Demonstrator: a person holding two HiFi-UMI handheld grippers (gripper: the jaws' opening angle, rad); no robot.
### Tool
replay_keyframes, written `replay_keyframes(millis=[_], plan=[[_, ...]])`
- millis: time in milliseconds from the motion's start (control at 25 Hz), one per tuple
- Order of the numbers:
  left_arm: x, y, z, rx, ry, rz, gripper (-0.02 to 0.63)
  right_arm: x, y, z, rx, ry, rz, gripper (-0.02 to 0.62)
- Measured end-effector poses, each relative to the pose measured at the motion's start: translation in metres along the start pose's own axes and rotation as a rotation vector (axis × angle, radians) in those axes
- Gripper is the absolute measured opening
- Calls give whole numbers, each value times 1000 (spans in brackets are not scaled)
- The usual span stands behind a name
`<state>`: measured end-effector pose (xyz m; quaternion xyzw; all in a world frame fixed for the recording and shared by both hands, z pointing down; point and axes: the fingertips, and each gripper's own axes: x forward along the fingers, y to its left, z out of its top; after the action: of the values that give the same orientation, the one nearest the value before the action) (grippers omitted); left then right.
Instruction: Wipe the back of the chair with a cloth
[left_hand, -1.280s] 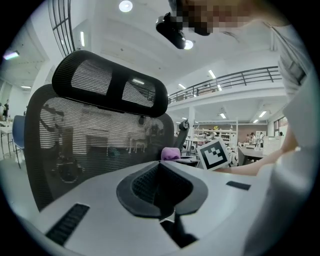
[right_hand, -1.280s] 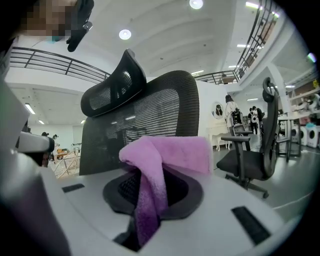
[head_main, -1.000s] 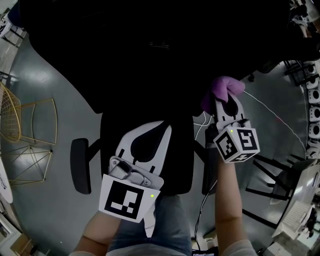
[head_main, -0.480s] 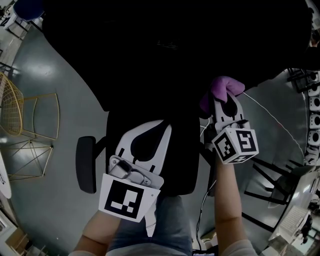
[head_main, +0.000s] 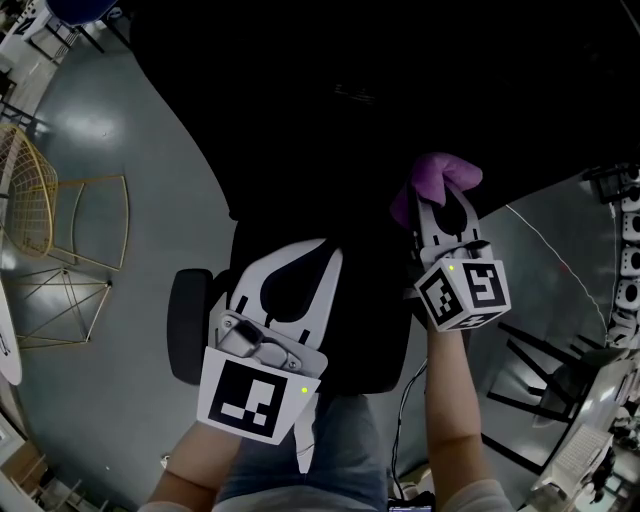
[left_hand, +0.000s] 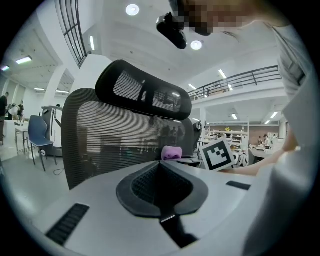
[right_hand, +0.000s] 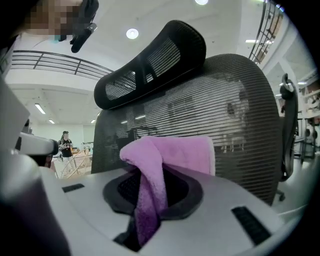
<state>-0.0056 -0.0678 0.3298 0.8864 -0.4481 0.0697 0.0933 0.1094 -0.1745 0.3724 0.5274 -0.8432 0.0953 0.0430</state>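
**Grey workshop floor, cloth poised at the chair's back**

Grey floor (head_main: 120, 130) spreads round the black office chair (head_main: 330, 140), whose mesh back (right_hand: 235, 115) fills both gripper views. The left gripper (left_hand: 161, 167) hangs low, jaws together on nothing. The right gripper (head_main: 441, 205) pinches the purple cloth (right_hand: 172, 150) just before the mesh; I can't confirm contact. The wipe looks barely begun. Next, press the cloth flat and sweep it across.

Black mesh chair back (right_hand: 225, 115), upright, topped by a curved mesh headrest (right_hand: 150, 65). Purple cloth (right_hand: 175, 150), soft and bunched, folded over itself. Pinched between the jaws of the right gripper (head_main: 445, 205), one fold hanging down. Close before the chair back's lower mesh; contact unclear.
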Motion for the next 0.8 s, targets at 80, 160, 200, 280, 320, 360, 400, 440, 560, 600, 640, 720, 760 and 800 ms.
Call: replay_keyframes(millis=[80,160,200,280,320,360,400,440,560,600,640,720,760,800], plan=[[-4,5,-1,-1,1,8,9,5,9,0,1,-1,12,67],[-8,11,-2,-1,1,16,9,10,19,-1,0,-1,24,67],[-10,13,-2,-2,2,20,9,13,23,-1,0,-1,30,67],[-13,19,-2,-3,2,28,9,18,32,-1,1,1,43,67],[-14,22,-2,-3,1,32,9,20,37,-1,1,2,49,67],[-16,24,-2,-5,-1,37,9,23,41,-1,0,3,56,67],[-17,27,-1,-7,-2,42,9,25,46,-1,-1,4,62,67],[-18,29,-1,-9,-2,47,9,27,49,-1,-3,6,68,67],[-21,33,0,-11,-2,62,9,33,60,-1,-6,7,83,67],[-23,36,0,-12,-2,67,9,35,63,-1,-7,7,89,67],[-24,39,0,-12,-2,73,9,38,67,-1,-7,8,94,67],[-29,45,-1,-13,-1,84,9,42,76,-1,-7,8,105,67],[-31,48,-1,-15,-2,90,9,44,81,-1,-7,8,110,67],[-33,51,-1,-18,-2,96,9,46,86,-1,-7,8,117,67]])
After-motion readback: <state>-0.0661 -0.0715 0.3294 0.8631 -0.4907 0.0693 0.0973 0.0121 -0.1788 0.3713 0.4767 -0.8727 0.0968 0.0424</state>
